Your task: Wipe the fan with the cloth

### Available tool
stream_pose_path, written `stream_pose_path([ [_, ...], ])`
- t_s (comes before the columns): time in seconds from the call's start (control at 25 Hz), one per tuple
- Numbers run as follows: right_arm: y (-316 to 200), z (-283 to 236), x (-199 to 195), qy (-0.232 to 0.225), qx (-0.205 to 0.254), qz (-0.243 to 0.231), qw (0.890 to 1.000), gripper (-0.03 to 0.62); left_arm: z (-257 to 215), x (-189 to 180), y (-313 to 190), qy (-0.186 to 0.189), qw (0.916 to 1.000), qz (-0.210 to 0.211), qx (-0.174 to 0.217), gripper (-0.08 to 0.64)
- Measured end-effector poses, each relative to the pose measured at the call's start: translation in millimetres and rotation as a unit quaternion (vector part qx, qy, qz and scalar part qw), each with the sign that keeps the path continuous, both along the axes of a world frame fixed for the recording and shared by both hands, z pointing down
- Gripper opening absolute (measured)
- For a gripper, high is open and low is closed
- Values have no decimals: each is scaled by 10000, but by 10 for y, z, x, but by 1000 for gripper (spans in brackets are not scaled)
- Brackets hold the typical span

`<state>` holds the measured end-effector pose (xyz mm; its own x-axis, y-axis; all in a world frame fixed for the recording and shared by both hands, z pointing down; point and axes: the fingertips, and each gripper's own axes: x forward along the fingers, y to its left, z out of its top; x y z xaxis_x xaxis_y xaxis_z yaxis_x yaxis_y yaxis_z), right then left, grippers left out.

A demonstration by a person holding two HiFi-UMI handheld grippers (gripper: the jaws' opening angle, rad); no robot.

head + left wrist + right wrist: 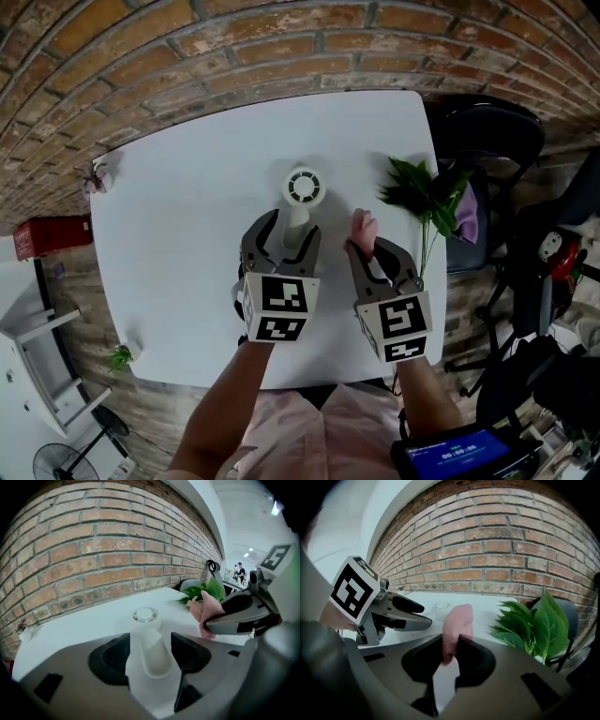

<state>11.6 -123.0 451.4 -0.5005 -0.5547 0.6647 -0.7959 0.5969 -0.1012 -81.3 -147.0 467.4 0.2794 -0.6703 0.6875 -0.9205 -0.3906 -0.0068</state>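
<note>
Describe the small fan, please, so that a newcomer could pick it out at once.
Start at the square white table before the brick wall. Near its middle, between the open jaws of the left claw, is the small white plastic fan. Unlike the pink cloth and green leafy plant to its right, it is white, with a round slotted head on a tapering stem.

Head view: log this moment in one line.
left hand-held gripper: open, astride small white plastic fan | right hand-held gripper: shut on pink cloth | cloth not touching fan
</note>
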Motion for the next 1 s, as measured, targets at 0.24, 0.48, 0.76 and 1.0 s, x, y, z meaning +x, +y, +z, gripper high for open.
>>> stream_pose_path([
  [0.24, 49, 1, 9, 7, 1, 27, 10000, 60, 126, -10, 35, -195, 9996, 84, -196, 198],
  [0.48, 147, 38, -20, 62, -46, -175, 9998, 60, 141, 38, 68, -179, 9981, 471, -354, 184],
  [0.76, 507, 97, -271, -132, -570, -1434, 9879, 53, 125, 50, 228, -210, 9937, 850, -705, 184],
  [1.0, 734, 170, -471, -112, -901, -2302, 9689, 51, 131, 83, 327, -342, 9900, 1101, -810, 183],
])
